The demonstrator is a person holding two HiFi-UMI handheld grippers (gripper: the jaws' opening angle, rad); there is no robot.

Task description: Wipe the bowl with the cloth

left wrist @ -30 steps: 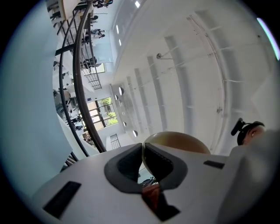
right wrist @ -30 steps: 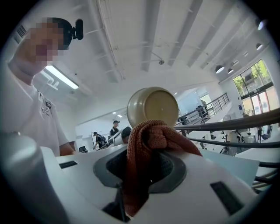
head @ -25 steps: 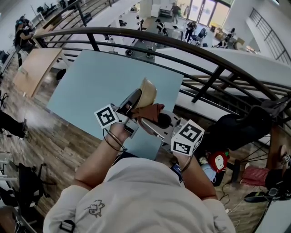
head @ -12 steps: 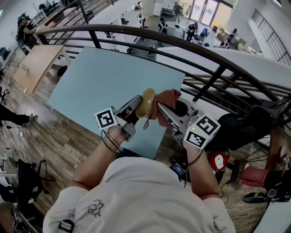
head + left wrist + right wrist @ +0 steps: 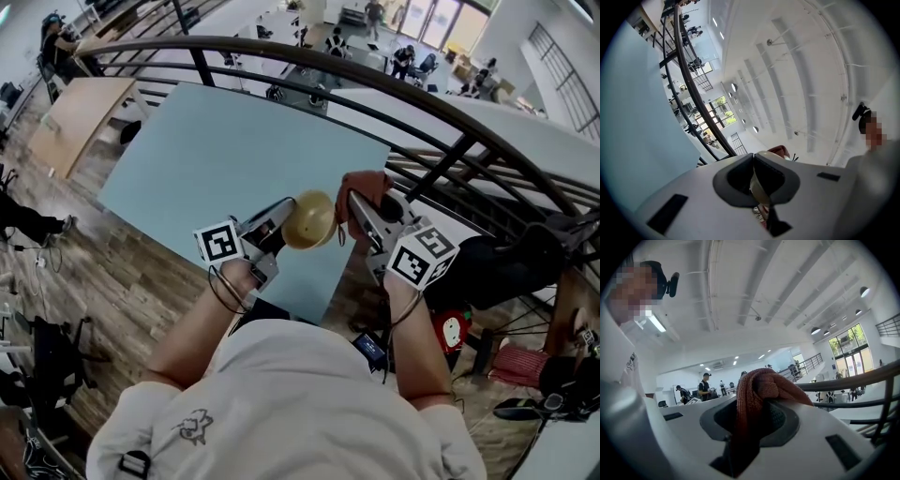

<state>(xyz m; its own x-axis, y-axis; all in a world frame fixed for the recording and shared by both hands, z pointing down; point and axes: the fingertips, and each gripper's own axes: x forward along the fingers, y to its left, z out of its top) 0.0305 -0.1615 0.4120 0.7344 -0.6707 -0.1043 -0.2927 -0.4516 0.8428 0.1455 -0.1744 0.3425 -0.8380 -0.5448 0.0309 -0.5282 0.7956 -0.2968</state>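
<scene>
Left gripper (image 5: 284, 223): its jaws have just been closing and are now clenched on the thin rim of the round tan bowl (image 5: 310, 219). The left gripper view confirms this, with the pale wall of the bowl pinched between the two dark pads. The bowl is held in the air on its side, with its rounded outer surface facing the head camera, over the near right part of the pale blue rectangular worktop (image 5: 206, 159). It does not rest on the worktop.

Right gripper (image 5: 359, 202): its jaws are clamped on the rust-red knitted cloth (image 5: 362, 184). In the right gripper view the cloth bulges in a bunched fold above the jaw tips and hangs down between the pads.

Relation of the two: the cloth is just beside the right side of the bowl. Whether they touch cannot be told from the head view. The cloth also shows as a red patch beyond the jaw tips in the left gripper view.

Surroundings: a dark curved metal railing (image 5: 281, 52) runs past the far edge of the worktop, with a lower floor beyond it. Wooden plank flooring (image 5: 103, 272) lies to the left of the worktop
</scene>
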